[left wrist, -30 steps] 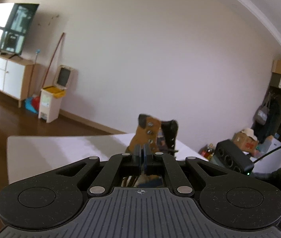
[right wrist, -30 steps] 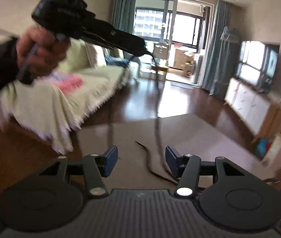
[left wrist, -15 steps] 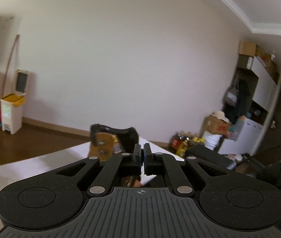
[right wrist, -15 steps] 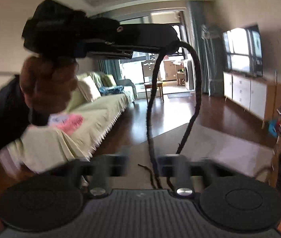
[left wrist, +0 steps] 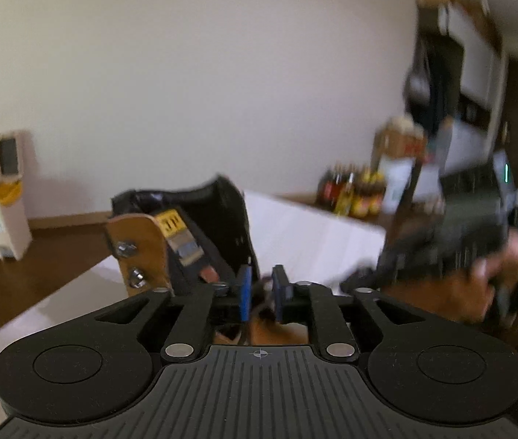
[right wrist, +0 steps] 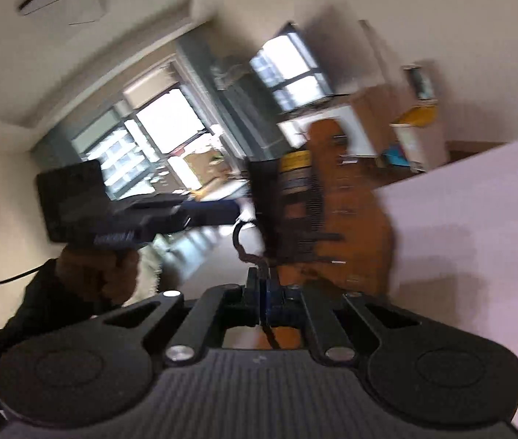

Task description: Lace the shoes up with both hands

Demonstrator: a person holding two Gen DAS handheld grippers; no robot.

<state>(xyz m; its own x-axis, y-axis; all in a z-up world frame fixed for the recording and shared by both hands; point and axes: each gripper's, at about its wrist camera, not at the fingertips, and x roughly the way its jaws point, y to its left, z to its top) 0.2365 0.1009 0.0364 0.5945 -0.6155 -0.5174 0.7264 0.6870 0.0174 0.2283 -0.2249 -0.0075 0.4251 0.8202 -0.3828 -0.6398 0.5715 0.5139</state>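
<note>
Both grippers work close around the boot [left wrist: 186, 241], a tan leather ankle boot with a black padded collar and a yellow tongue label, which stands on the white table [left wrist: 306, 234]. Left gripper [left wrist: 261, 294], seen from its own camera, has its blue pads narrowly apart, just in front of the boot's open throat; something dark sits low in the gap, but blur keeps me from telling whether the pads touch it. Two metal lace hooks [left wrist: 129, 261] show on the tan flap to the left of that gap. Right gripper [right wrist: 261, 298] has its pads pressed together on the dark lace [right wrist: 248, 252], which rises from the pinch in a kinked loop toward the boot's black collar. From the right wrist view the boot fills the middle of the frame, tilted by the camera's roll and smeared by motion, with the left gripper reaching in from the left of the boot, level with its collar, held by the left hand [right wrist: 101, 274]. In the left wrist view the right hand [left wrist: 478, 285] and its tool crowd the space to the right of the boot, near the table's far edge. Bare table top lies open behind and to the left of the boot. A small bin [left wrist: 3, 226] stands on the wood floor well left of the boot, against the wall.
</note>
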